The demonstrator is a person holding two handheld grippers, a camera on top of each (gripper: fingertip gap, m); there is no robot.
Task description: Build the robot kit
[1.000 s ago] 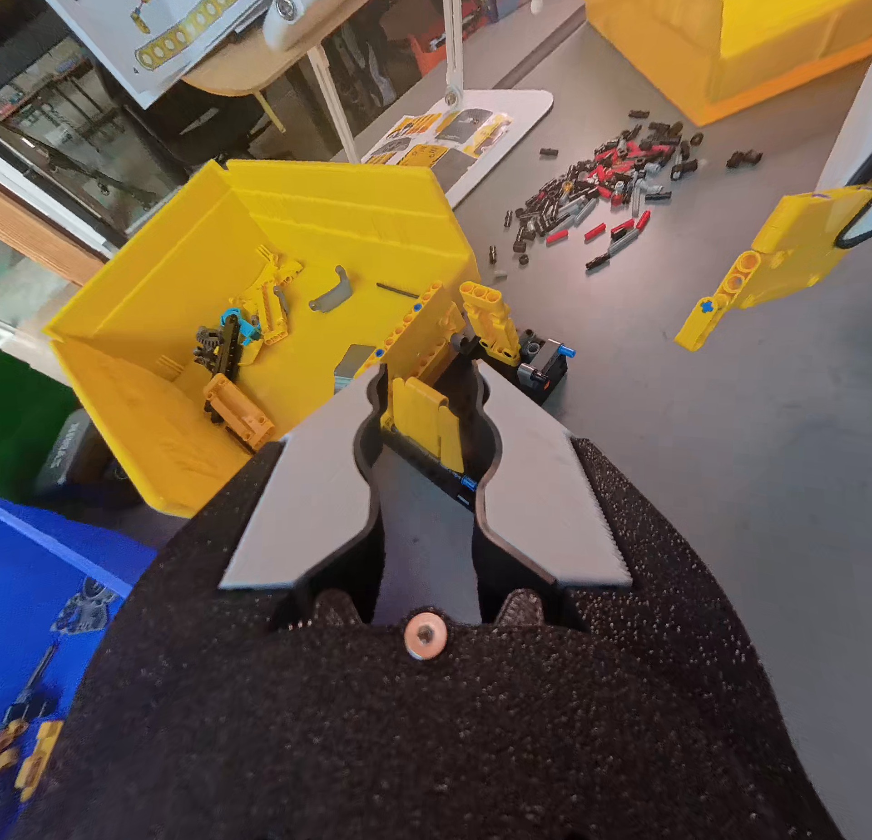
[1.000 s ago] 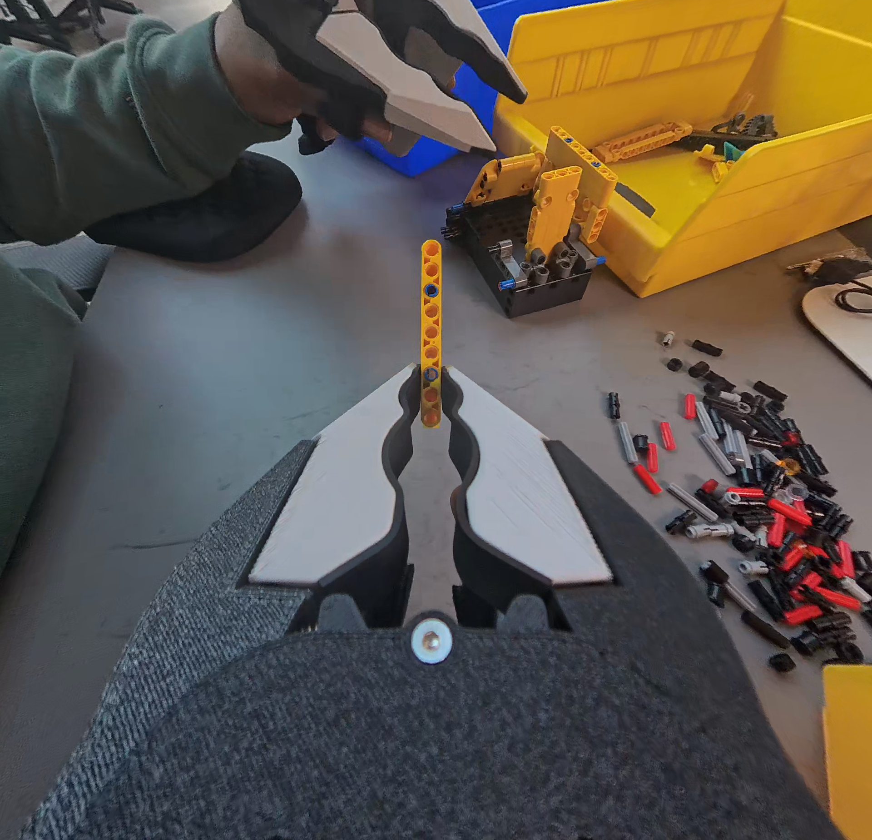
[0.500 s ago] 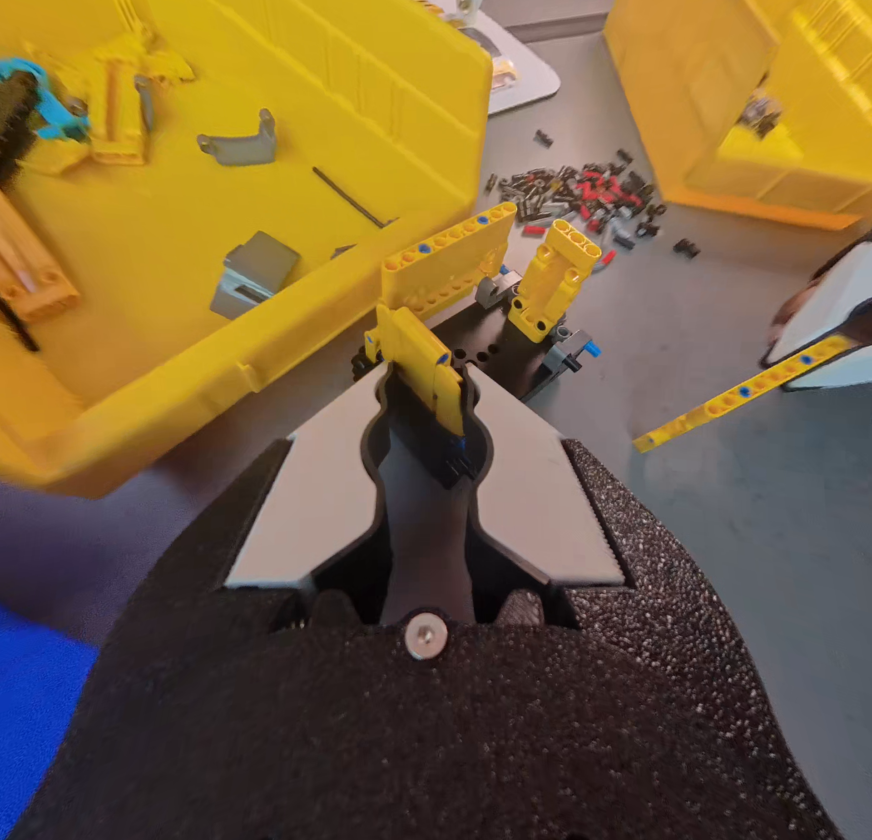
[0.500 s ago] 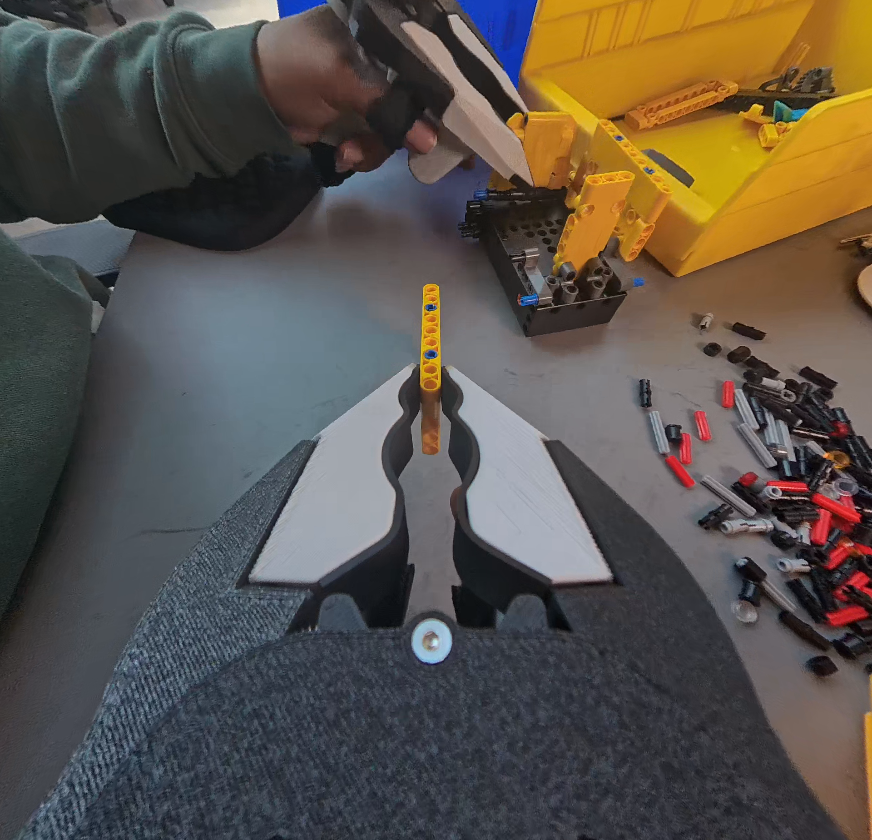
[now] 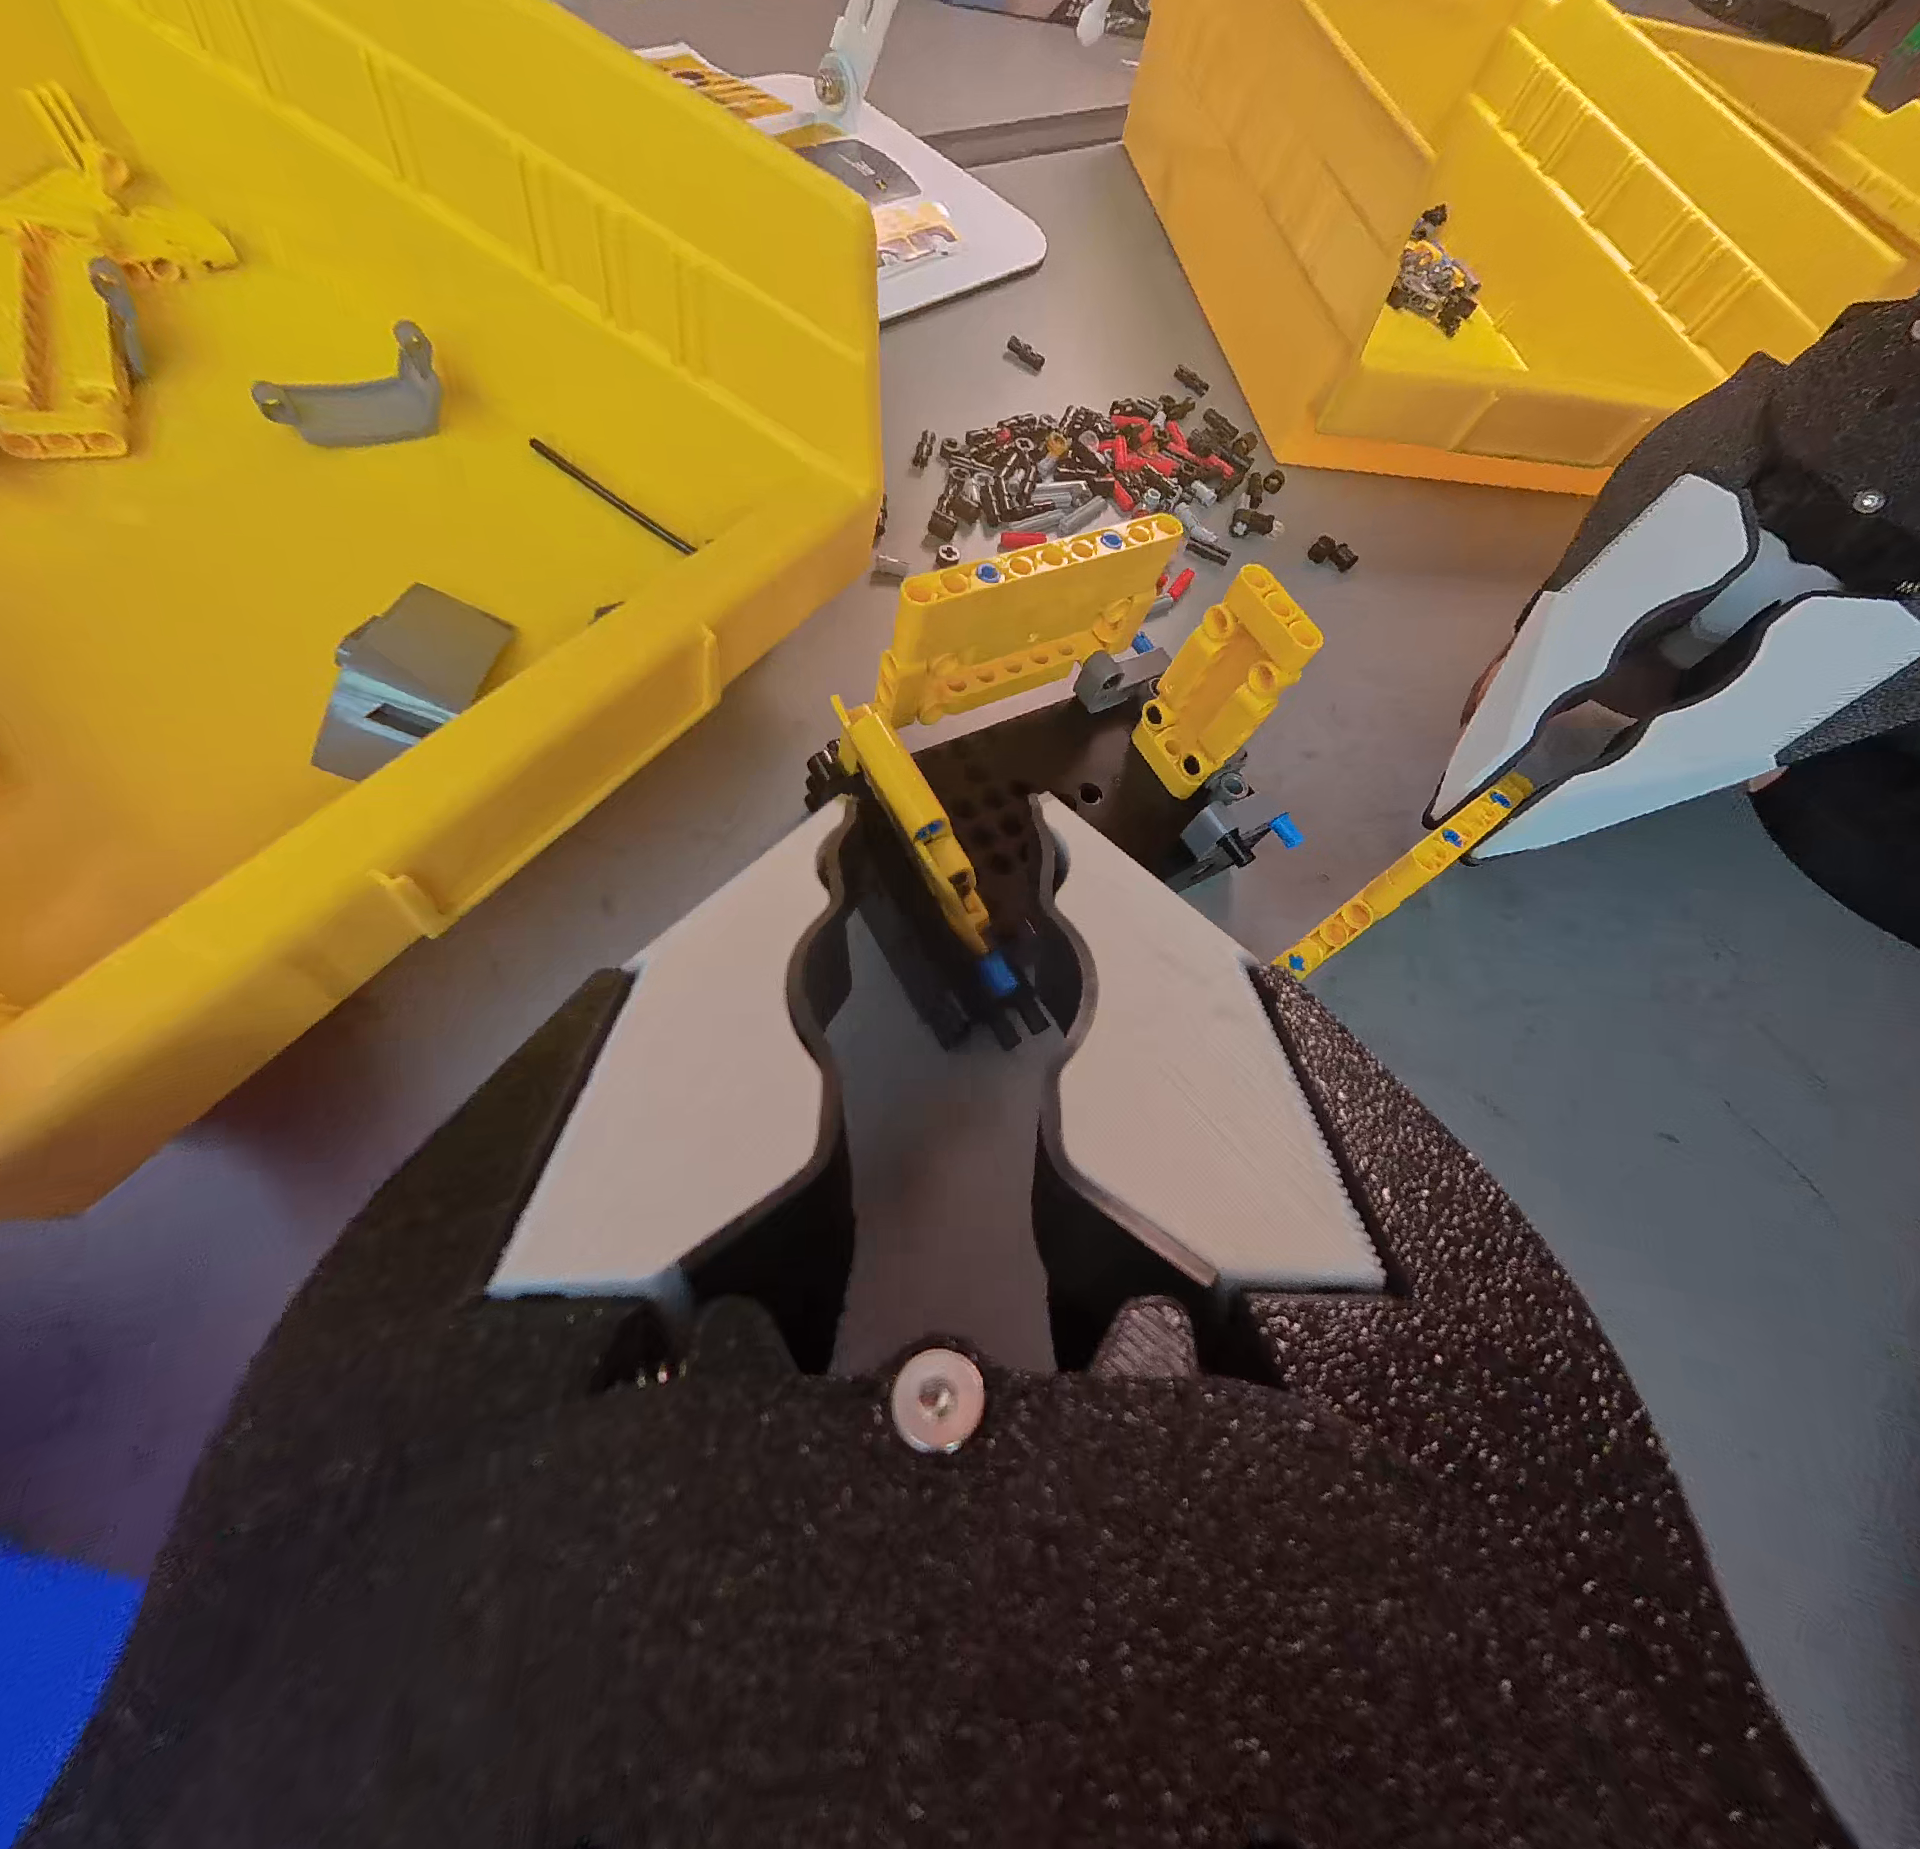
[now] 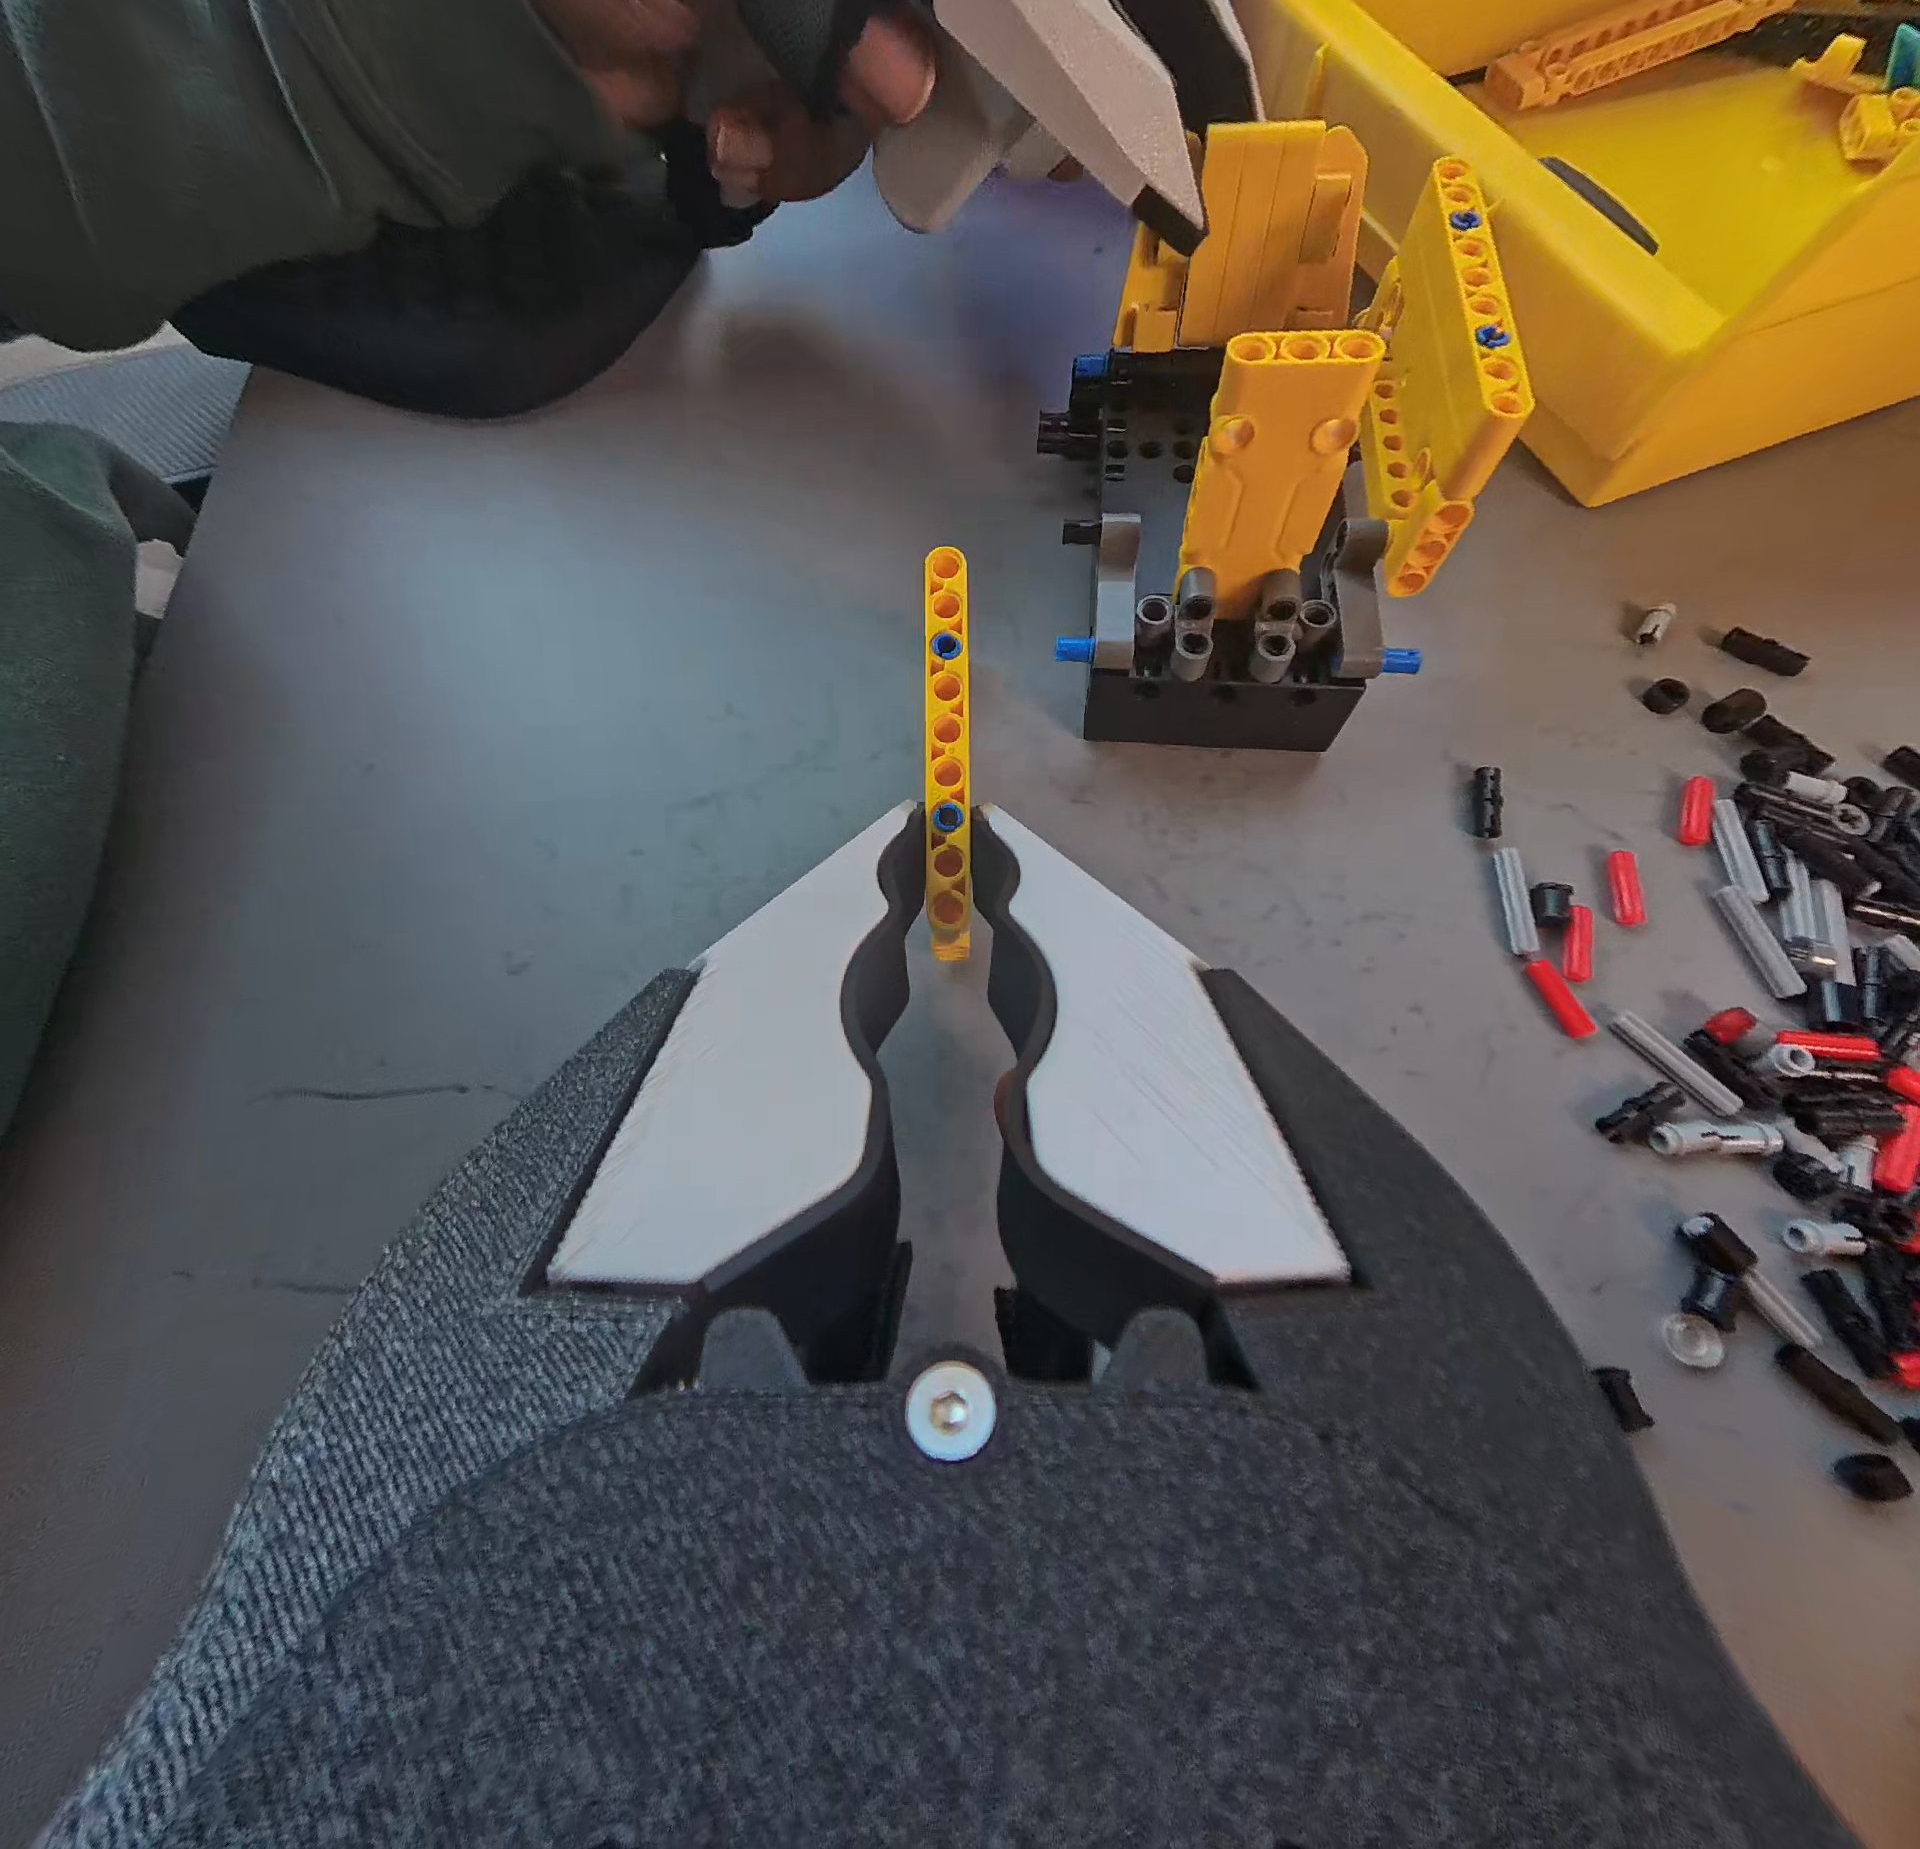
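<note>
Left tool (image 5: 945,812) now lower, astride yellow-and-black model (image 5: 1049,719).

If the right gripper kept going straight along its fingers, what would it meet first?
Probably nothing near: the right gripper, shut on the yellow beam, points over bare grey table, passing left of the black-and-yellow assembly. Depth beyond is unclear.

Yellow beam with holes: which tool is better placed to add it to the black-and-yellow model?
Right, probably. The right tool grips the beam, and the model stands just ahead. The left tool straddles the model's end, holding no loose piece.
</note>
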